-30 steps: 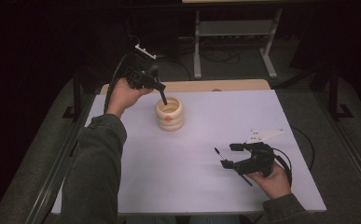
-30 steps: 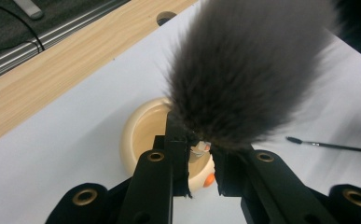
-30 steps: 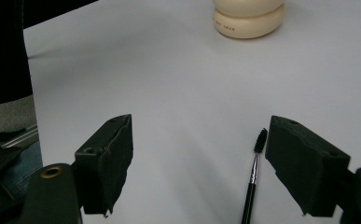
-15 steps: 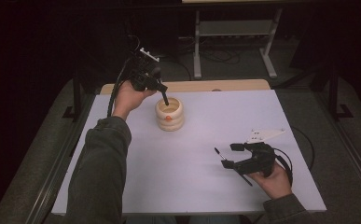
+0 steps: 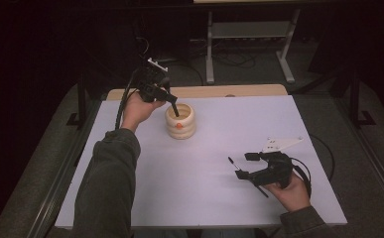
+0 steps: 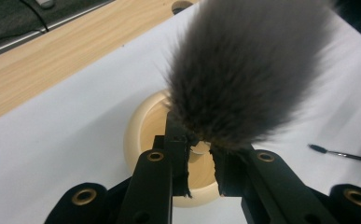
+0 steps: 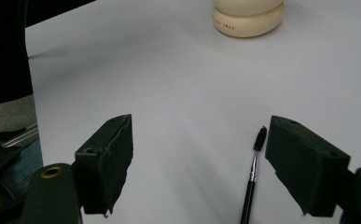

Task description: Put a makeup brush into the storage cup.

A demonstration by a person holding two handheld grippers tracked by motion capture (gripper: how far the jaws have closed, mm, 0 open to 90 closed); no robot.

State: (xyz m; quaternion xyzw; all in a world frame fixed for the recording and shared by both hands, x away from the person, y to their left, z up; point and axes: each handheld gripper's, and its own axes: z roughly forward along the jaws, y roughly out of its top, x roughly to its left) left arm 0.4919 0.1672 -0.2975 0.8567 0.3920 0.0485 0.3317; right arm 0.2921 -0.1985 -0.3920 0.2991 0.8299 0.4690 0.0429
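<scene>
Left claw [image 6: 199,175] clenched on fluffy brush [image 6: 243,70], apparently right above cream holder [image 6: 143,123].

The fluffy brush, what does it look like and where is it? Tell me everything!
The fluffy brush has a big, soft head of grey-brown bristles that fan out wide and look blurry at the tips. The left gripper is shut on it just under the bristles. It is held above the open mouth of the cream-coloured round pot on the white table. In the high view its dark handle slants down into the pot. Whether it touches the pot cannot be told.
</scene>
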